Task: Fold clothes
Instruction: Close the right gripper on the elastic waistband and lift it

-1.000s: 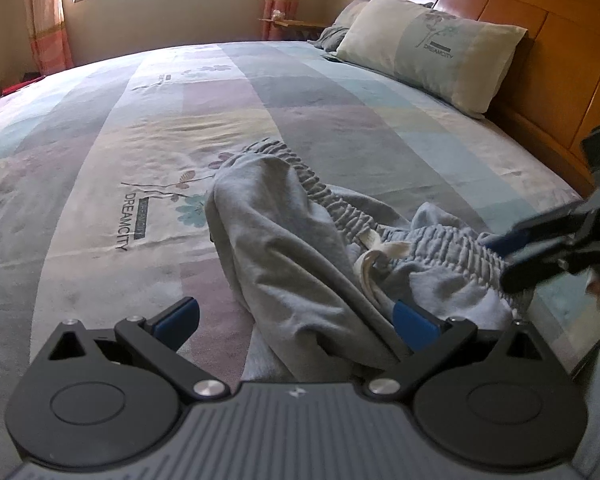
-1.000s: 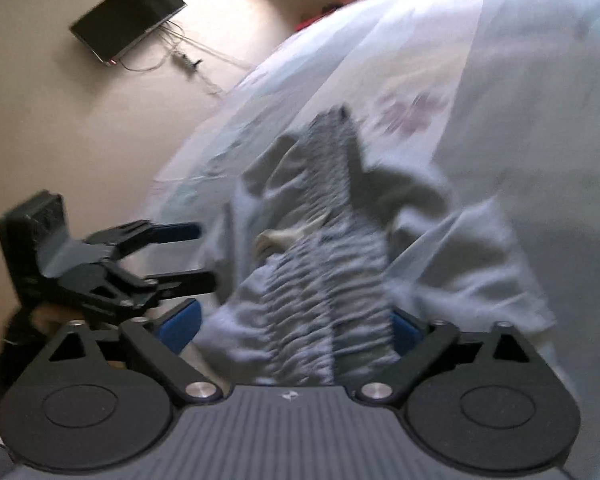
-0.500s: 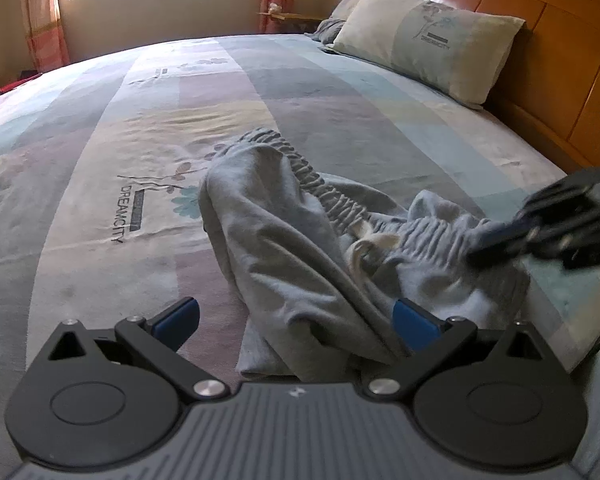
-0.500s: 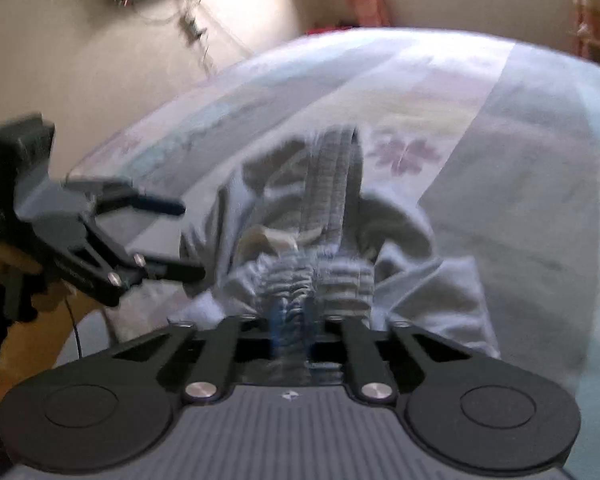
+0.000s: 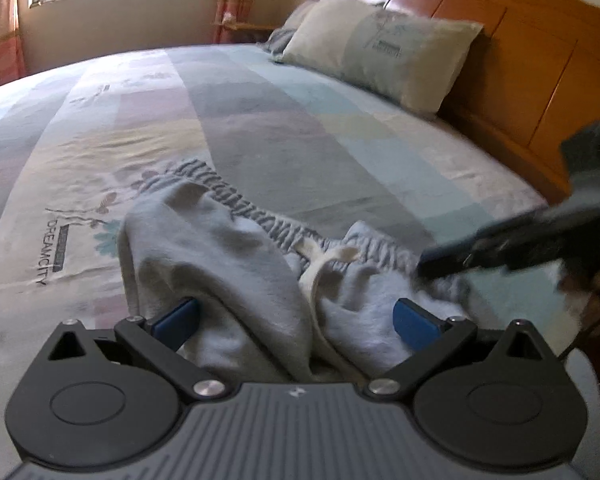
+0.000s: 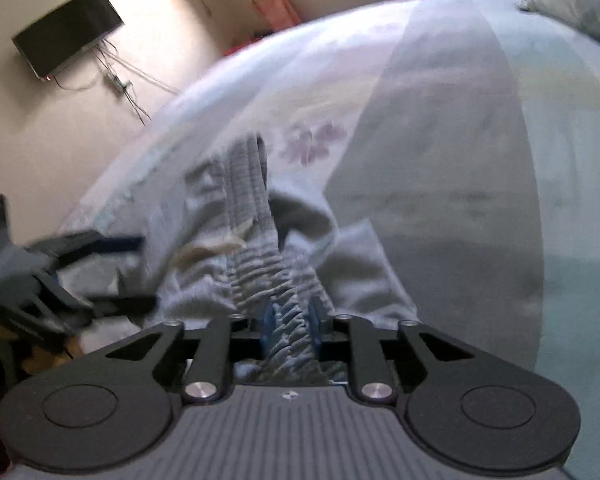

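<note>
The grey sweatpants (image 5: 228, 264) lie crumpled on the bed (image 5: 260, 136), in the lower centre of the left wrist view. The ribbed elastic waistband (image 6: 256, 248) runs up the centre of the right wrist view, and a cream drawstring (image 5: 324, 268) loops across it.

Right tool (image 6: 290, 328): the jaws have just been opening slightly after closing, and they stand narrow with the gathered waistband between them. The blue pads (image 6: 314, 320) press against the fabric on both sides, so the tool grips the waistband. In the left wrist view this tool enters from the right edge, blurred, with its tip at the waistband.

Left tool (image 5: 296, 320): the jaws stand wide apart. Sweatpants fabric lies between the blue pads (image 5: 414, 324), but the pads do not clamp it. In the right wrist view this tool appears at the lower left, blurred.

A pillow (image 5: 380, 56) rests against the wooden headboard (image 5: 540, 80) at the upper right of the left wrist view.
</note>
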{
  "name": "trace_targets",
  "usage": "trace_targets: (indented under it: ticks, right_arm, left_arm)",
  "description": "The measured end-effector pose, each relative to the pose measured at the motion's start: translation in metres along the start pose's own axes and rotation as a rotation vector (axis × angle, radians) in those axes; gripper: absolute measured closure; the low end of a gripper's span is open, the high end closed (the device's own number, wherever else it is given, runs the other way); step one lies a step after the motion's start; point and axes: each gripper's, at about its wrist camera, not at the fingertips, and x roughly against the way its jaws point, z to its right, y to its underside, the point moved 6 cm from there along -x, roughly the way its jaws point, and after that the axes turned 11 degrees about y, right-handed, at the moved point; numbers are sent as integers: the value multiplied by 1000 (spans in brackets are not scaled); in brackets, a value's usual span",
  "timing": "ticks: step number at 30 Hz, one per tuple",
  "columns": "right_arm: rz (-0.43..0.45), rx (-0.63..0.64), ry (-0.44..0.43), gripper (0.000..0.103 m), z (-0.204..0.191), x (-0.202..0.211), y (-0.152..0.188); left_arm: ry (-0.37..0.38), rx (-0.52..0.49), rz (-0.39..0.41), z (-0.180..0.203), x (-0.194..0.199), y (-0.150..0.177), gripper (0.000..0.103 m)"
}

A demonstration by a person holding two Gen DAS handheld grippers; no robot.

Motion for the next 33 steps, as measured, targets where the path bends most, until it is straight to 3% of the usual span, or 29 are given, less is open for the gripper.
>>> trace_targets:
  ticks: [2, 4, 5, 12, 17, 20, 24, 33]
  right_arm:
    - [7, 6, -33, 61, 1, 2, -9]
    - [12, 14, -63, 42, 1, -3, -17]
    - [4, 13, -81, 39, 3, -8, -22]
    - [-163, -8, -204, 31, -2, -67, -34]
    - [-279, -40, -325, 31, -13, -97, -32]
    - [-290, -16, -347, 31, -24, -98, -35]
    - [-228, 7, -421, 31, -37, -83, -53]
    - [-383, 9, -334, 33, -38, -122, -37]
  left_arm:
    - [-31, 21, -24, -9, -8, 3, 1]
    - [-56, 54, -42, -21, -12, 7, 1]
    - [-61, 68, -49, -27, -13, 9, 1]
    - [-41, 80, -55, -41, -14, 20, 0]
    - [-13, 118, -48, -56, -12, 29, 0]
    - [12, 155, -33, -63, -8, 33, 0]
    - [21, 148, 17, -60, 7, 34, 1]
    - [-20, 110, 54, -54, 31, 31, 1]
